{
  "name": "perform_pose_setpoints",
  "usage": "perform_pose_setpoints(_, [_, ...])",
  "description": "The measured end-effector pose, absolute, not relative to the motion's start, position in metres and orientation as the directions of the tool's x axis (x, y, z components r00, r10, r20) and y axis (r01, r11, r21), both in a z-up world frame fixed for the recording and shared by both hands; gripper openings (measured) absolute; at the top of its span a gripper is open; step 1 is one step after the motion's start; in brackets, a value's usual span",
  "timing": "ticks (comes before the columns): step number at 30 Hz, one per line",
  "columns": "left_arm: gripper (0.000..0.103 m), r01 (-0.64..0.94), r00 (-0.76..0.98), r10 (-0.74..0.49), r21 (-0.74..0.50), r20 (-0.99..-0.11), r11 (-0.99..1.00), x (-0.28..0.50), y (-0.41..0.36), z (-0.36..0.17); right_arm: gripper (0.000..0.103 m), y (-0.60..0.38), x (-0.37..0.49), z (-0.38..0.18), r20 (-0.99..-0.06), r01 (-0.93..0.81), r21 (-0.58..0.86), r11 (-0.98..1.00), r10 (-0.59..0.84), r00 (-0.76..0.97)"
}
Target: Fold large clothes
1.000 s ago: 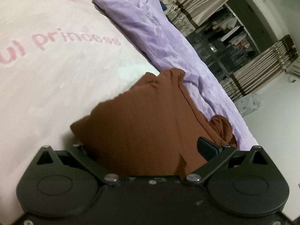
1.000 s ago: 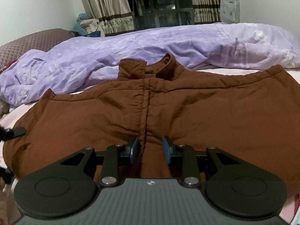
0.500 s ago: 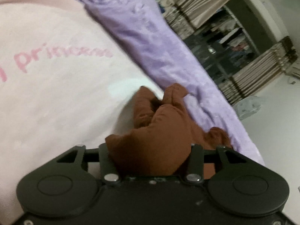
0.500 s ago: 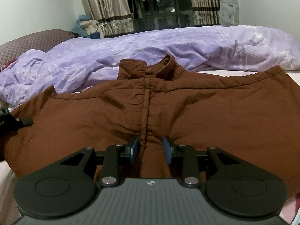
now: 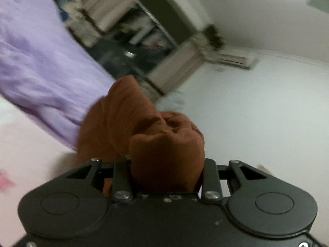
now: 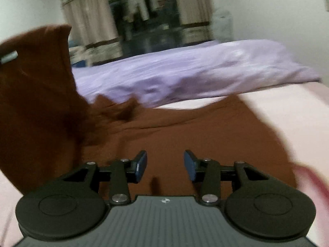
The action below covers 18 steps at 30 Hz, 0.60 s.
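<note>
Left wrist view: left tongs (image 5: 167,164), just closing, clamp a bunched brown jacket (image 5: 144,127); right tongs (image 6: 165,164), just widening, hover empty above it.

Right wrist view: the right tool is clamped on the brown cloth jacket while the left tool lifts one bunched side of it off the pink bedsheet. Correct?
Not quite. In the right wrist view the right tool is open, its jaws apart above the brown cloth jacket and having just widened, gripping nothing. The left tool does hold a bunched side, raised off the pink bedsheet.
</note>
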<state>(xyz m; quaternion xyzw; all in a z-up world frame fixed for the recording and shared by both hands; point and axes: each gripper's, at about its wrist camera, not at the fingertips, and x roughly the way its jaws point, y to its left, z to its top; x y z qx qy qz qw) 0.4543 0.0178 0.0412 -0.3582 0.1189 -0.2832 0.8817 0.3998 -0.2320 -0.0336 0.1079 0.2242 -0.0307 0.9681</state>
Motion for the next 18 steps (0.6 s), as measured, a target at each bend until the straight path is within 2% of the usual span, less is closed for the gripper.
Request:
perform_pose_setpoints(3, [0.03, 0.484, 0.747, -0.665, -0.683, -0.003, 0.547, 0.459, -0.052, 0.044, 0.051, -0.284, 0.381, -0.031, -0.444, 0.205, 0.198, 0.958, -0.099, 0.891])
perform_pose_setpoints(5, [0.03, 0.51, 0.703, -0.71, -0.672, -0.035, 0.537, 0.465, -0.099, 0.035, 0.051, -0.312, 0.369, -0.033, -0.448, 0.265, 0.193, 0.945, -0.155, 0.881])
perform_pose_setpoints(7, [0.03, 0.508, 0.666, -0.737, -0.654, -0.113, 0.56, 0.474, -0.15, 0.014, 0.051, -0.334, 0.359, -0.038, -0.458, 0.304, 0.201, 0.931, -0.185, 0.869])
perform_pose_setpoints(9, [0.03, 0.484, 0.666, -0.713, -0.602, -0.217, 0.635, 0.481, -0.189, -0.013, 0.051, -0.348, 0.354, -0.046, -0.475, 0.322, 0.213, 0.922, -0.19, 0.859])
perform_pose_setpoints(10, [0.034, 0.462, 0.67, -0.674, -0.536, -0.311, 0.707, 0.486, -0.214, -0.032, 0.051, -0.352, 0.351, -0.05, -0.484, 0.327, 0.217, 0.92, -0.189, 0.854])
perform_pose_setpoints(11, [0.047, 0.452, 0.656, -0.65, -0.489, -0.384, 0.746, 0.491, -0.23, -0.047, 0.051, -0.356, 0.35, -0.053, -0.491, 0.328, 0.216, 0.92, -0.188, 0.851])
perform_pose_setpoints(12, [0.053, 0.465, 0.632, -0.634, -0.437, -0.445, 0.77, 0.497, -0.247, -0.065, 0.051, -0.359, 0.348, -0.056, -0.497, 0.33, 0.214, 0.919, -0.188, 0.847])
perform_pose_setpoints(13, [0.059, 0.488, 0.638, -0.62, -0.383, -0.456, 0.784, 0.495, -0.259, -0.079, 0.051, -0.362, 0.347, -0.058, -0.501, 0.333, 0.215, 0.918, -0.19, 0.845])
perform_pose_setpoints(15, [0.08, 0.54, 0.656, -0.622, -0.31, -0.427, 0.782, 0.485, -0.269, -0.079, 0.051, -0.366, 0.345, -0.058, -0.503, 0.333, 0.224, 0.916, -0.184, 0.844])
perform_pose_setpoints(16, [0.098, 0.572, 0.633, -0.653, -0.316, -0.415, 0.756, 0.482, -0.272, -0.073, 0.051, -0.368, 0.343, -0.058, -0.502, 0.333, 0.233, 0.914, -0.181, 0.846])
perform_pose_setpoints(17, [0.103, 0.593, 0.61, -0.681, -0.337, -0.405, 0.731, 0.483, -0.273, -0.065, 0.051, -0.369, 0.341, -0.057, -0.498, 0.332, 0.24, 0.912, -0.177, 0.849])
perform_pose_setpoints(18, [0.103, 0.6, 0.599, -0.695, -0.352, -0.397, 0.718, 0.482, -0.274, -0.057, 0.051, -0.37, 0.338, -0.056, -0.495, 0.33, 0.246, 0.911, -0.175, 0.851])
